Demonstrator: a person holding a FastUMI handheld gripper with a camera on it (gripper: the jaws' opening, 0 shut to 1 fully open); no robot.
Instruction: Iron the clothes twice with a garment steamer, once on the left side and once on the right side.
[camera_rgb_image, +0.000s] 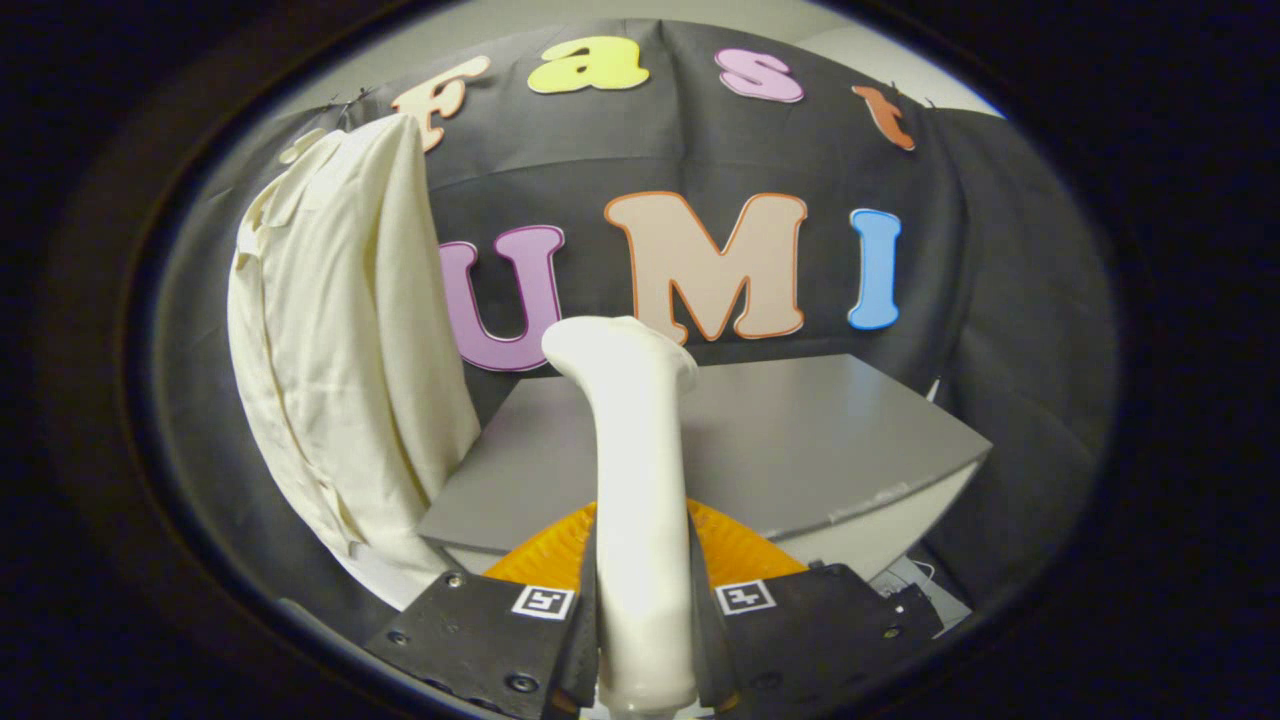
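a grey table (800, 430) stands before the black cloth wall (1000, 300), a cream shirt (340, 350) hangs left of it, and the gripper (643, 610) clamps the white steamer (635, 480) upright between both fingers.

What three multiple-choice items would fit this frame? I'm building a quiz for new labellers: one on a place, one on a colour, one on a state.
1. Where does the cream shirt hang?
A. Against the booth wall, left of the grey table
B. Flat on the grey table
C. Between the gripper's fingers

2. What colour is the steamer handle?
A. Blue
B. White
C. Black

3. What is the gripper doing?
A. Open, holding nothing
B. Shut on the shirt
C. Shut on the steamer

Answers:
1 A: the shirt hangs upright beside the grey table's left edge.
2 B: the garment steamer rising ahead of the fingers is white.
3 C: both fingers of the gripper press on the steamer's handle, one on each side.
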